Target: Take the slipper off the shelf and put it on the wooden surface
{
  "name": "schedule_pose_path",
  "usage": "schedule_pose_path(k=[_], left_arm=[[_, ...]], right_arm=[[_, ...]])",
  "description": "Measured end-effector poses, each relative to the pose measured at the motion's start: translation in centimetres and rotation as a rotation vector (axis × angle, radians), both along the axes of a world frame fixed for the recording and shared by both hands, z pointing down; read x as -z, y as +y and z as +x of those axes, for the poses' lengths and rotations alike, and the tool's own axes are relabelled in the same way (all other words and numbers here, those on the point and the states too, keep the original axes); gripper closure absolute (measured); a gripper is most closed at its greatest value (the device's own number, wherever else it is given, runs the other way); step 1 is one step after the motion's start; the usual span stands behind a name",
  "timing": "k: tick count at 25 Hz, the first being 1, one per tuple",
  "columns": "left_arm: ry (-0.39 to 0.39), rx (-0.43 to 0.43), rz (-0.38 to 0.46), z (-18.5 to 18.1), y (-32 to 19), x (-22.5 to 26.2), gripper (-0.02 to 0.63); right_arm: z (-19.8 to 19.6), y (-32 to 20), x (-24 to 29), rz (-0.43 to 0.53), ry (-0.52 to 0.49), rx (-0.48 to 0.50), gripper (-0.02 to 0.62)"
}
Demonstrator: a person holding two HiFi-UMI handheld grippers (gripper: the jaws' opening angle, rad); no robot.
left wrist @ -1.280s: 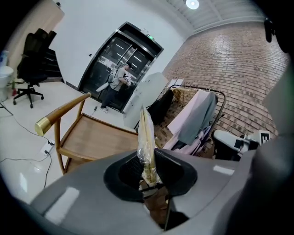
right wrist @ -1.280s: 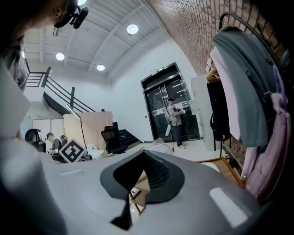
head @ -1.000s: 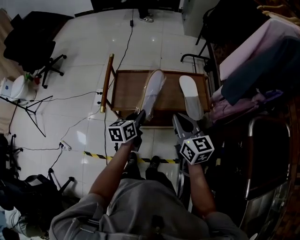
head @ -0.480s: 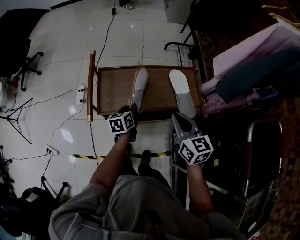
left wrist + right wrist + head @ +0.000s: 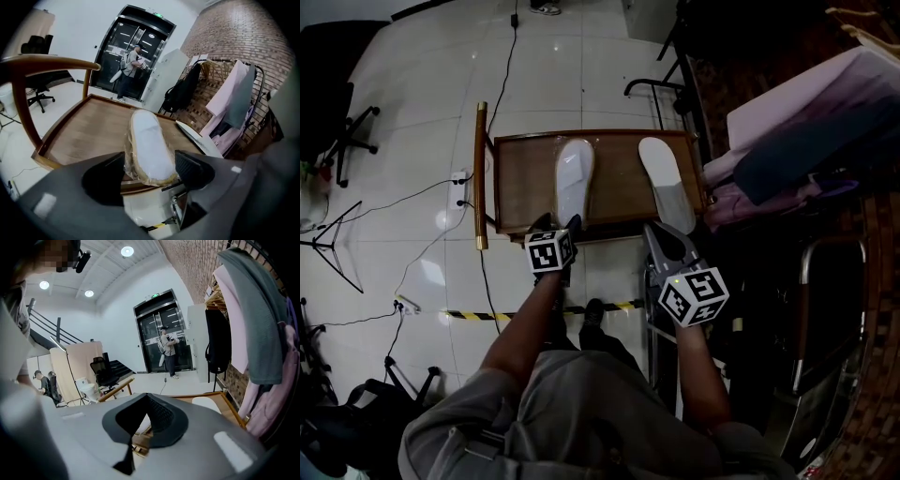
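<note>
A white slipper [image 5: 573,178] in clear wrap lies flat, sole up, on the left half of the wooden surface [image 5: 525,178]. In the left gripper view the slipper [image 5: 145,140] has its near end between the jaws. My left gripper [image 5: 555,228] [image 5: 150,164] has just been opening and its pads stand off the slipper's sides. A second white slipper [image 5: 666,192] [image 5: 197,138] lies on the right half of the wood. My right gripper [image 5: 664,242] [image 5: 146,401] hovers just short of that slipper, its tips together, holding nothing.
A raised rim frames the wood, and a curved wooden rail [image 5: 480,173] runs along its left. Hanging pink and grey clothes [image 5: 806,122] and a dark metal rack [image 5: 825,309] crowd the right. Cables [image 5: 502,84] and striped tape [image 5: 487,314] cross the white tile floor.
The left gripper came down and forward with the slipper, which went from tilted in the air to flat on the wood. Its jaws then opened. The right gripper shifted only slightly.
</note>
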State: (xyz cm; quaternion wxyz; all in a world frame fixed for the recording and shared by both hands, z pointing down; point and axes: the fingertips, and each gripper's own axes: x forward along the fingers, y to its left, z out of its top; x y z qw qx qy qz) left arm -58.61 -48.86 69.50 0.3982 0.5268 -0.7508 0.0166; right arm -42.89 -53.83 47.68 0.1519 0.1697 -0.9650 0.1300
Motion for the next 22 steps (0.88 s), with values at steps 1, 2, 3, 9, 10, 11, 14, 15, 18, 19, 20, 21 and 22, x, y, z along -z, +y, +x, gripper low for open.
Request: schedule_pose_path(k=[1, 2, 3, 9, 10, 11, 14, 15, 18, 19, 20, 21, 22], left_arm=[[-0.020, -0.009, 0.004, -0.3, 0.0, 0.3, 0.260], [-0.041, -0.017, 0.009, -0.5, 0.1, 0.7, 0.234], [-0.061, -0.024, 0.015, -0.8, 0.3, 1.2, 0.214], [-0.174, -0.111, 0.140, -1.8, 0.8, 8.7, 0.233], [-0.197, -0.127, 0.176, -1.9, 0.8, 10.4, 0.272], [-0.227, -0.143, 0.217, -2.0, 0.8, 12.3, 0.326], [-0.311, -0.201, 0.337, -1.7, 0.4, 17.7, 0.475], [-0.323, -0.219, 0.368, -1.3, 0.3, 19.1, 0.506], [-0.335, -0.269, 0.447, -0.1, 0.4, 22.7, 0.585], [-0.339, -0.288, 0.472, 0.4, 0.4, 23.9, 0.600], [-0.340, -0.310, 0.497, 1.1, 0.4, 24.9, 0.600], [-0.337, -0.332, 0.519, 1.9, 0.5, 25.9, 0.600], [-0.328, -0.351, 0.535, 2.7, 0.7, 26.7, 0.600]], right_arm=[[-0.3, 0.0, 0.1, 0.002, -0.002, 0.003, 0.595], [-0.6, -0.1, 0.3, 0.004, -0.008, 0.007, 0.595], [-0.8, -0.1, 0.5, 0.007, -0.015, 0.010, 0.595], [-3.0, 0.0, 3.5, 0.044, -0.081, 0.036, 0.595], [-3.3, 0.0, 4.1, 0.051, -0.093, 0.039, 0.595], [-3.6, 0.0, 4.6, 0.059, -0.105, 0.043, 0.595], [-4.3, 0.1, 6.2, 0.084, -0.140, 0.053, 0.595], [-4.4, 0.3, 6.6, 0.092, -0.148, 0.055, 0.595], [-4.9, 0.8, 7.9, 0.114, -0.169, 0.068, 0.595], [-5.1, 0.9, 8.3, 0.121, -0.176, 0.072, 0.595], [-5.2, 1.0, 8.7, 0.128, -0.184, 0.074, 0.595], [-5.3, 1.1, 9.1, 0.133, -0.194, 0.074, 0.595], [-5.2, 1.2, 9.4, 0.136, -0.207, 0.074, 0.595]])
